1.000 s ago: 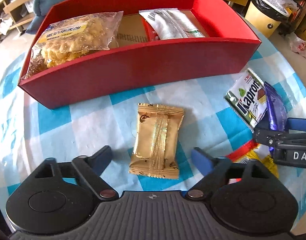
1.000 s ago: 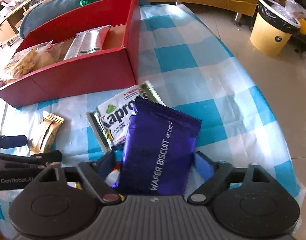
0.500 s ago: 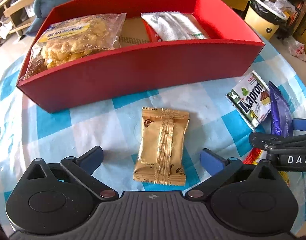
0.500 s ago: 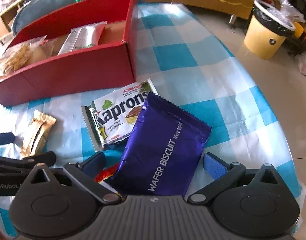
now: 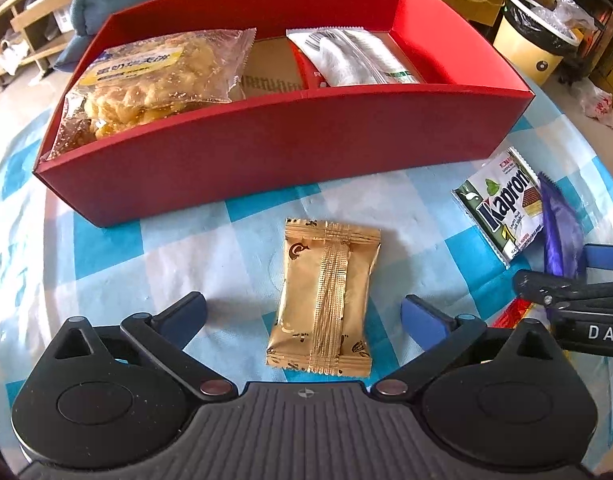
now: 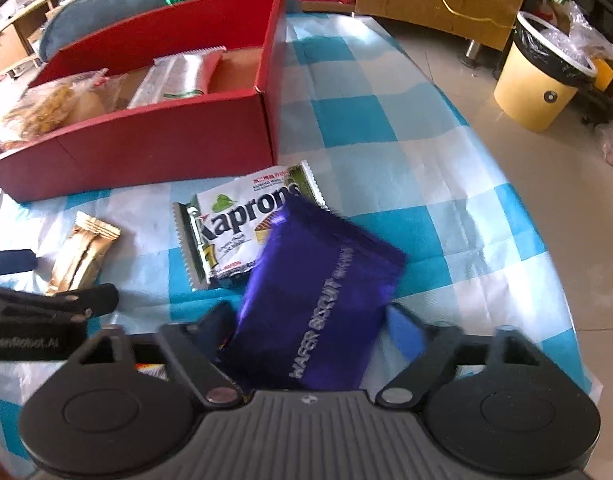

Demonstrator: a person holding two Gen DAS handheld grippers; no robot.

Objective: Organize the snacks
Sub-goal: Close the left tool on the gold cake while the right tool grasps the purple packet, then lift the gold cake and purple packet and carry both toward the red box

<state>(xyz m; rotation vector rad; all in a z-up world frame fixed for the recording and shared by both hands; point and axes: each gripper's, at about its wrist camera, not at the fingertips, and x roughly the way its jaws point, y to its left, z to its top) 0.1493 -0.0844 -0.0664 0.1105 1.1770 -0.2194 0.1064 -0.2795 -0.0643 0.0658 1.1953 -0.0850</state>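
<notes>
Since a second ago: right hand-held gripper (image 6: 310, 320) has drawn its jaws in around the purple wafer biscuit pack (image 6: 318, 300), which sat loosely between wider jaws then; the pack now looks tilted and blurred.

Item, right hand-held gripper: jaws closing, purple pack between them; left finger looks against the pack's edge, right finger just beside it. We cannot tell whether the pads press yet.

Item, left hand-held gripper (image 5: 302, 312): jaws spread wide, nothing held. Gold packet (image 5: 324, 300) lies flat between its fingers, clear of both.

Item, Kaprons wafer pack (image 6: 242, 228): ahead of the right hand-held gripper, partly under the purple pack.

Item, red box (image 5: 290, 140): beyond both hand-held grippers. Holds a clear bag of pastries (image 5: 154, 80) at its left and a white-and-silver pack (image 5: 354, 58) toward its right.

Step in hand, as we judge it: picking up loose snacks, two at once. Next move calls for a firm pinch on the purple pack's sides, a lift clear of the Kaprons pack, then carriage ahead over the box wall; likewise the left jaws closing on the gold packet.

Surface: bench under a blue-and-white checked cloth (image 6: 386, 128).

Room: tiled floor, yellow waste bin (image 6: 542, 84) with a liner far right, wooden furniture behind.
</notes>
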